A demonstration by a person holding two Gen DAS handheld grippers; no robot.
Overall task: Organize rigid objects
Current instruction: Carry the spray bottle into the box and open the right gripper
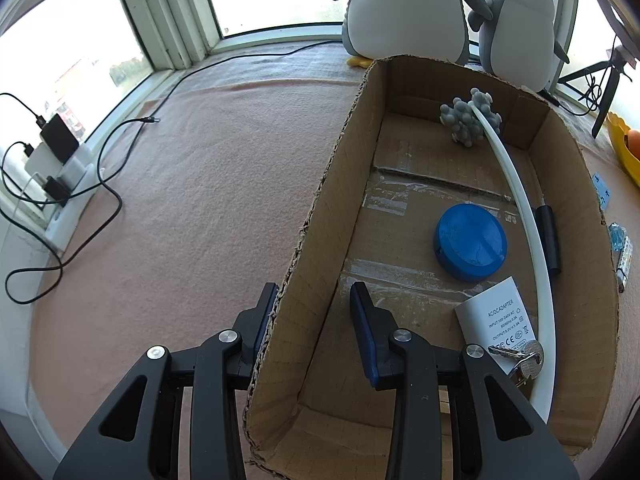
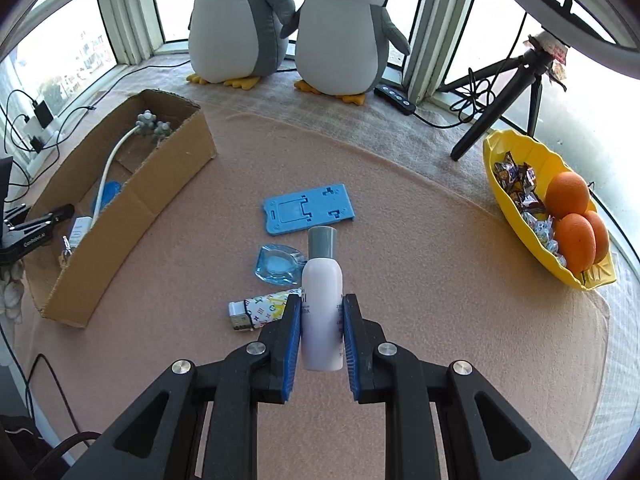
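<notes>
Two grippers are at work over a pink-covered tabletop (image 2: 420,280). The right gripper (image 2: 322,320) has its blue-padded jaws clamped on a pale pink bottle (image 2: 322,304) with a grey cap, held upright with the cap pointing away. Just beyond it on the cloth lie a patterned lighter (image 2: 260,308), a blue glass ashtray (image 2: 278,264) and, farther off, a flat blue phone stand (image 2: 308,210). The left gripper (image 1: 314,320) has its jaws closed on the near left wall of the cardboard box (image 1: 316,240), one finger outside and one inside. Within the box lie a blue round disc (image 1: 470,242), a white adapter (image 1: 496,320), keys (image 1: 524,356) and a white-handled massager (image 1: 520,208).
</notes>
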